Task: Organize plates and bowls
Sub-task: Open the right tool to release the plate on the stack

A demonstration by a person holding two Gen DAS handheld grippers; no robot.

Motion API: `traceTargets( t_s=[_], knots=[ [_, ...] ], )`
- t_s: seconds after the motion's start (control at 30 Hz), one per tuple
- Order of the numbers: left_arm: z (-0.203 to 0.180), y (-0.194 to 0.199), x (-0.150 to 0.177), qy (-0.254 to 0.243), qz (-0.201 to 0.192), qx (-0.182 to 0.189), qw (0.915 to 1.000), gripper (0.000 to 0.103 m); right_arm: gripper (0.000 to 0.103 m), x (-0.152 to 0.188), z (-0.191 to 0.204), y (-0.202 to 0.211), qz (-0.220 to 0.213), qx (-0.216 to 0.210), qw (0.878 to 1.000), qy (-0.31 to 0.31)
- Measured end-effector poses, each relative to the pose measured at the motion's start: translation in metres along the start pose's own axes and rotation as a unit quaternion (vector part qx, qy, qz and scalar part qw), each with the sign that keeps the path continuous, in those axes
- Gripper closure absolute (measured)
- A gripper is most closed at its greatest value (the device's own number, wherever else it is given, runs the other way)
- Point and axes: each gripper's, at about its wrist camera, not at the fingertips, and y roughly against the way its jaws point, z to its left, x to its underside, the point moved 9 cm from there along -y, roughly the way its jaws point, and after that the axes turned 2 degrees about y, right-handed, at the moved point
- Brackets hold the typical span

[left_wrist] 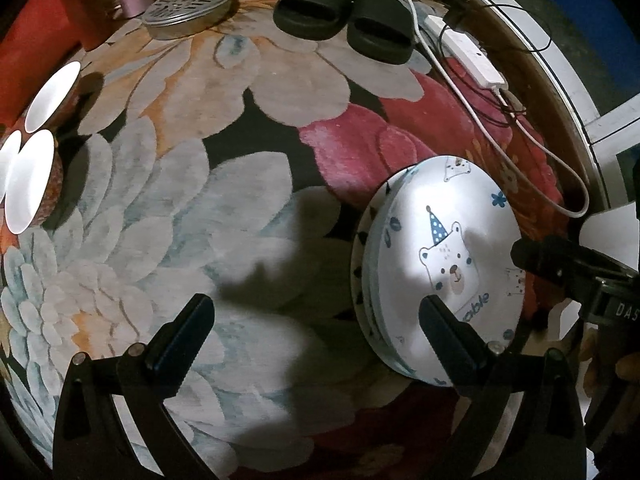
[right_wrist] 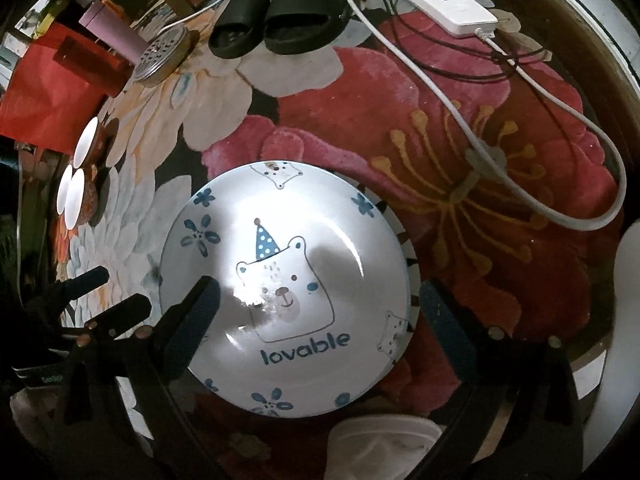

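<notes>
Bear-print plate (right_wrist: 284,292) topping a stack on the floral rug (left_wrist: 168,184), three small bowls (left_wrist: 34,160) at the rug's left edge, right gripper (right_wrist: 316,296) wide above the plate, "lovable" fully legible there only, left gripper (left_wrist: 316,312) wide, empty, plates beneath perhaps two.

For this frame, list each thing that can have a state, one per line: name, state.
Left gripper: open, nothing between its fingers.
Right gripper: open above the plates, not touching them.
Bear plate: face up, on top of a stack on the rug.
Small white bowls: three, upright, clustered together.
Black slippers: paired, side by side.
Power strip: cables plugged in.
</notes>
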Motion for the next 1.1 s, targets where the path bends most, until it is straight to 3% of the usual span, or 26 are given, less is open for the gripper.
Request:
traceTargets(
  t_s=[1.1],
  knots=[
    [0.052, 0.001, -0.002, 0.041, -0.003, -0.020, 0.9989, 0.001, 0.003, -0.005, 0.039, -0.012, 0.009, -0.002, 0.999, 0.042]
  ],
)
